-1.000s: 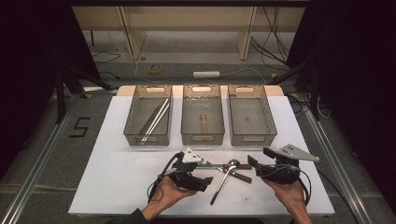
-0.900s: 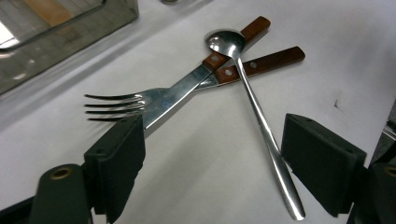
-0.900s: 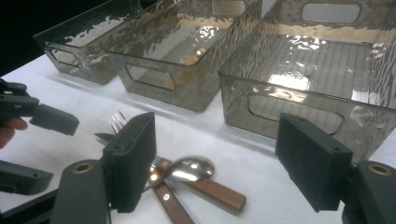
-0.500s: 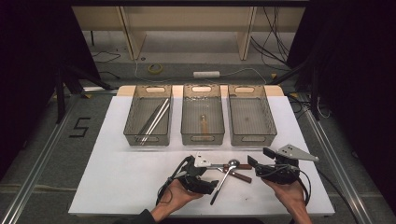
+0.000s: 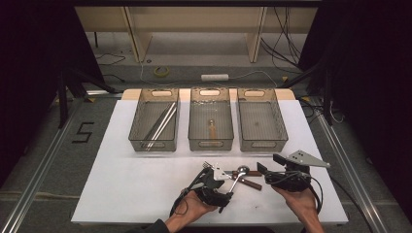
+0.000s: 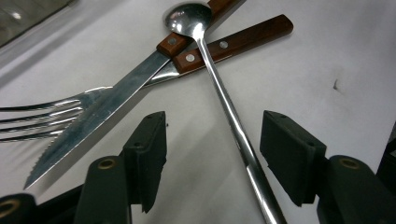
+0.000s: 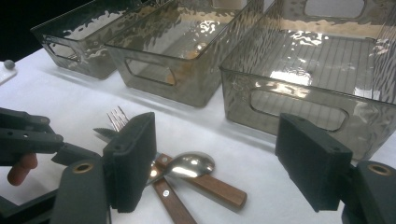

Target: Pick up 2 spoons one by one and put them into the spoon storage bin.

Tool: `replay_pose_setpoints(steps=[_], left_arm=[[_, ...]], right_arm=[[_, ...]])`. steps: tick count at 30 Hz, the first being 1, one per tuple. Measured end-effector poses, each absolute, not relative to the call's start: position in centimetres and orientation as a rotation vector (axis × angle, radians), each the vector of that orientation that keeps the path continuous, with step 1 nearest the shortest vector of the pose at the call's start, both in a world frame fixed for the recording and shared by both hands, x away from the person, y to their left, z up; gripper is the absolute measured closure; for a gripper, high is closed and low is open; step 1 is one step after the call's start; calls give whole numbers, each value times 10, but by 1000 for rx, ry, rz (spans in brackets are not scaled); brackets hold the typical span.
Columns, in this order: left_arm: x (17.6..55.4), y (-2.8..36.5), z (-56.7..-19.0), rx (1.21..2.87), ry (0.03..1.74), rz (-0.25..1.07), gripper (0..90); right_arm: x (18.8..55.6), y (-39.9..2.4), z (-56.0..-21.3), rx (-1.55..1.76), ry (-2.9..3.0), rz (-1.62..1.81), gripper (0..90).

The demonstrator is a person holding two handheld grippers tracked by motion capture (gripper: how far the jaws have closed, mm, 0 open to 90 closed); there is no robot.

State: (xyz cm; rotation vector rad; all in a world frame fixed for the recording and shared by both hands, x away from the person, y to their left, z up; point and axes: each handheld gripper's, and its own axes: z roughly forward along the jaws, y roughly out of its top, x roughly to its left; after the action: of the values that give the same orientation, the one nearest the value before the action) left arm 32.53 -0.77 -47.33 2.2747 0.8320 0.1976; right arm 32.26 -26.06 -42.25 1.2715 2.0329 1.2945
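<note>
We were working at a white table top (image 5: 121, 194) with three clear smoky plastic bins in a row at its far side, and we take the middle bin (image 5: 210, 121) as our landmark. Just nearside of that bin, and a little toward its right, lay a small heap of cutlery: a long-handled polished steel spoon (image 6: 219, 93) resting across a serrated steel knife with a riveted wooden handle (image 6: 116, 100) and a wooden-handled steel fork (image 6: 56, 114). Our left gripper (image 5: 221, 177) had reached the spoon; its jaws had just been closing, with the spoon's thin shaft between them, yet in the left gripper view both black pads (image 6: 152, 144) stood clear of the metal, so nothing was clamped. Our right gripper (image 5: 268, 167) hovered to the right of the heap, nearside of the right-hand bin (image 7: 327, 84), its jaws apart and empty. The spoon's long axis ran slantwise, its bowl pointing away toward the middle bin and resting on the wooden handles, its handle end trailing back toward us under the left gripper. To finish this grasp well, we judged that the jaws should close square across the shaft, well back from the bowl, low enough to pinch the thin rod without scraping the table, and that the lift should go straight up so that the knife and fork beneath would not be dragged along.
</note>
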Motion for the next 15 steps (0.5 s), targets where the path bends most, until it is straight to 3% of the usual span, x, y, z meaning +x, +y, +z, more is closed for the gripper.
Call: replay_pose_setpoints(steps=[15], left_arm=[[321,-22,-482,2334,804,233,518]], right_arm=[[323,-261,-423,1270,2042,1287,306]])
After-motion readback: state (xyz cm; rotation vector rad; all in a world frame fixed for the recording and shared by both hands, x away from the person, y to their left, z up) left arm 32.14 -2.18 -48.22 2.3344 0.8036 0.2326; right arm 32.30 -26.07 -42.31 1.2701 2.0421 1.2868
